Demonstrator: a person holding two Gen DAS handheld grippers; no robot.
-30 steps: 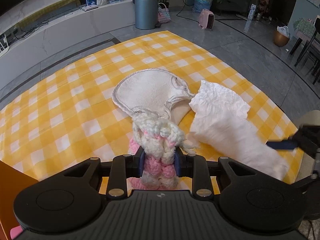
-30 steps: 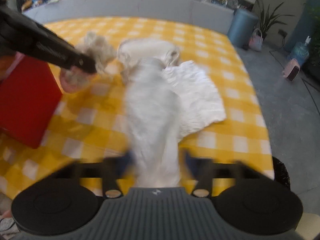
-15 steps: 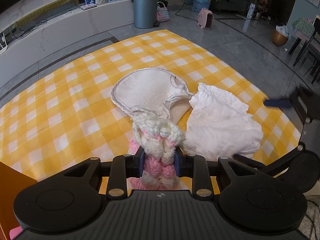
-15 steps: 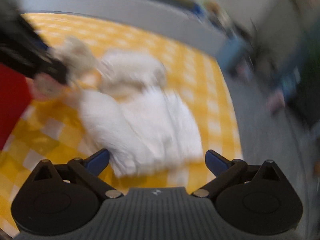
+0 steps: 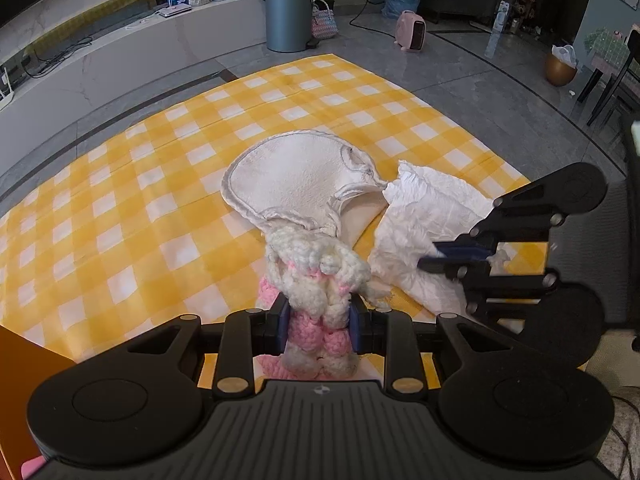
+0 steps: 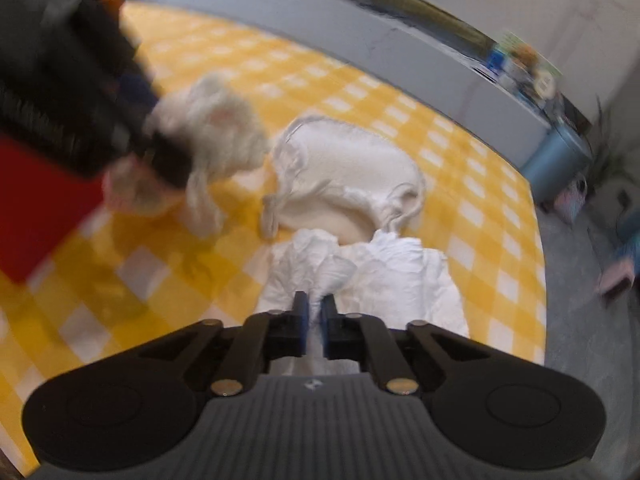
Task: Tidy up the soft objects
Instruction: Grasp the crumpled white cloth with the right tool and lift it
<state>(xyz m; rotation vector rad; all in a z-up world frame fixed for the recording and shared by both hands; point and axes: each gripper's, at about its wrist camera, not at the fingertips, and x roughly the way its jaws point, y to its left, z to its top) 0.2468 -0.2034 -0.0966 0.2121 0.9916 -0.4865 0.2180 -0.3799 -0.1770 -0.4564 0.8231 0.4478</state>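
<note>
A white and pink crocheted toy (image 5: 316, 276) stands between the fingers of my left gripper (image 5: 318, 316), which is shut on it just above the yellow checked cloth (image 5: 160, 184). Beyond it lies a flat cream bib (image 5: 296, 184). To its right is a crinkled white cloth (image 5: 424, 232), where my right gripper (image 5: 444, 258) comes in from the right. In the right wrist view, that gripper (image 6: 313, 308) has its jaws closing tight on a pinched fold of the white cloth (image 6: 380, 276), the pads pressing the fabric. The bib (image 6: 344, 172) and the toy (image 6: 216, 136) lie further out.
A red box (image 6: 36, 204) stands at the table's left, seen as an orange corner (image 5: 16, 360) in the left wrist view. The checked cloth ends at the far and right edges, with grey floor beyond. A grey bin (image 5: 289, 16) stands by a low white bench.
My right gripper let the white cloth drop into a heap, swung wide open, then came back and closed on a fold of it. The left gripper and the toy stayed still.
</note>
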